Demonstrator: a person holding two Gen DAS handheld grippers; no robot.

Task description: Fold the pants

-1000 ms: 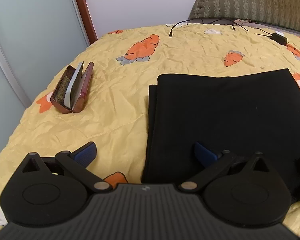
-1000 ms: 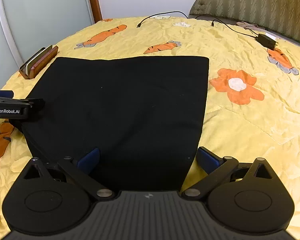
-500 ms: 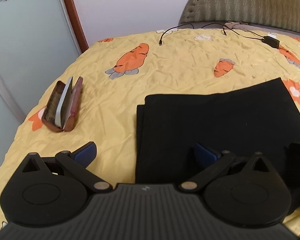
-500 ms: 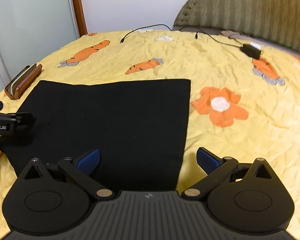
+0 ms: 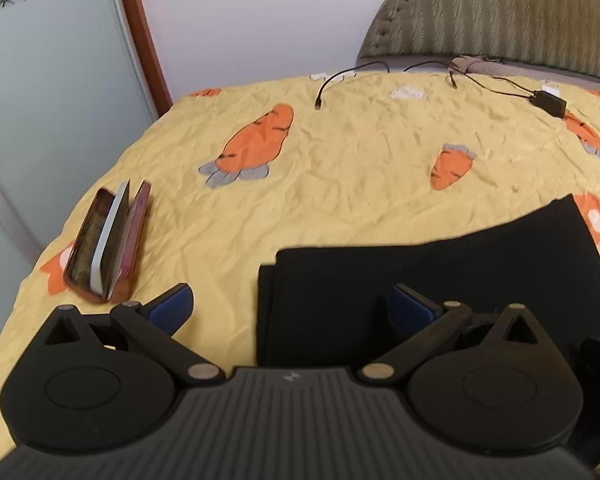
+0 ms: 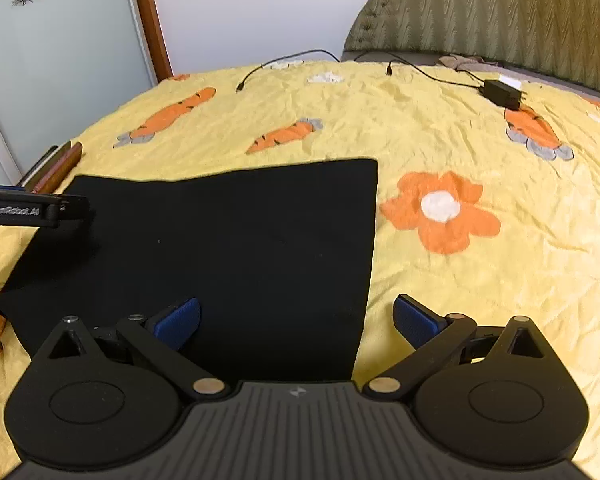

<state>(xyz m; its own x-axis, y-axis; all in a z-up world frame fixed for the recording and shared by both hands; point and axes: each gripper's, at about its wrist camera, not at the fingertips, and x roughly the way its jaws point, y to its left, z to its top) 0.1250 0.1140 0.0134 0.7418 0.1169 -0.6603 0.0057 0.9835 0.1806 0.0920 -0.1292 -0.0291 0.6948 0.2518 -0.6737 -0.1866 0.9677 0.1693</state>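
Note:
The black pants (image 6: 236,248) lie folded into a flat rectangle on the yellow carrot-print bedspread (image 6: 460,152); they also show in the left wrist view (image 5: 440,276). My left gripper (image 5: 290,306) is open and empty, held above the pants' near left corner. My right gripper (image 6: 296,318) is open and empty, held above the pants' near right edge. The left gripper's body also shows at the left edge of the right wrist view (image 6: 28,210).
An open brown case (image 5: 108,240) holding a pale flat object lies left of the pants. A black charger (image 6: 500,94) and cables (image 6: 284,62) lie at the far side. An olive headboard (image 6: 500,12) and a glass door (image 5: 48,100) stand behind.
Both grippers have drawn back and up from the pants, still open. The pants have stayed flat and look smaller and lower in both views.

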